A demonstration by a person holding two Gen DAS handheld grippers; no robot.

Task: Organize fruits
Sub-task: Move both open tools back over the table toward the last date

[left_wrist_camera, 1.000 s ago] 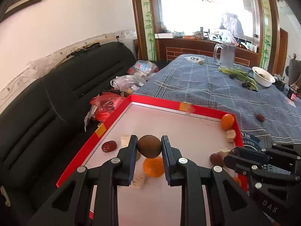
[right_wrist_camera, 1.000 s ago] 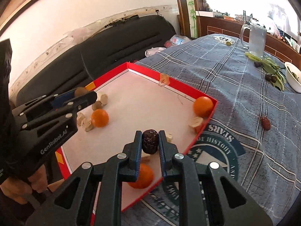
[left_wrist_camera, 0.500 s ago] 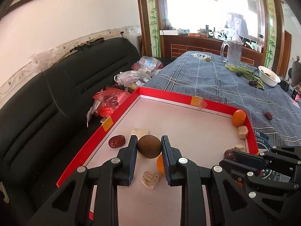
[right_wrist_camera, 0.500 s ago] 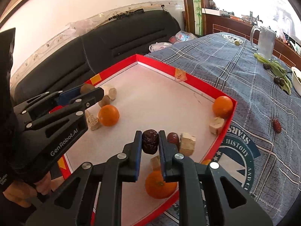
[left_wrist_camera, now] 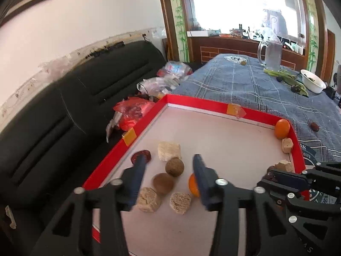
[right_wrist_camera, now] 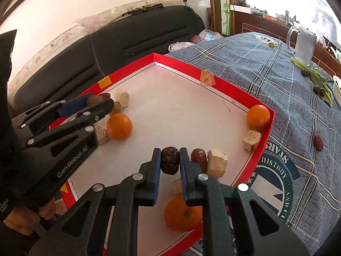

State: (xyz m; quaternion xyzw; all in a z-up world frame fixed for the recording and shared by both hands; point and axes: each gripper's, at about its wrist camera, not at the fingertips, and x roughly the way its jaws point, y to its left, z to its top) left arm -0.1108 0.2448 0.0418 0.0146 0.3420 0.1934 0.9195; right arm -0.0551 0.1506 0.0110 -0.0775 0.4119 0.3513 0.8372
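Left gripper (left_wrist_camera: 168,170) tilted down over red tray (left_wrist_camera: 213,106), jaws opening around loose brown ball (left_wrist_camera: 163,184), right gripper (right_wrist_camera: 169,160) angled down, clamping dark date (right_wrist_camera: 169,163).

The tray (right_wrist_camera: 261,140) lies on the worktop (right_wrist_camera: 277,68); an orange (right_wrist_camera: 257,117) sits in its far right corner; a sofa (right_wrist_camera: 132,42) stands behind; a mug (right_wrist_camera: 302,43) stands far right.
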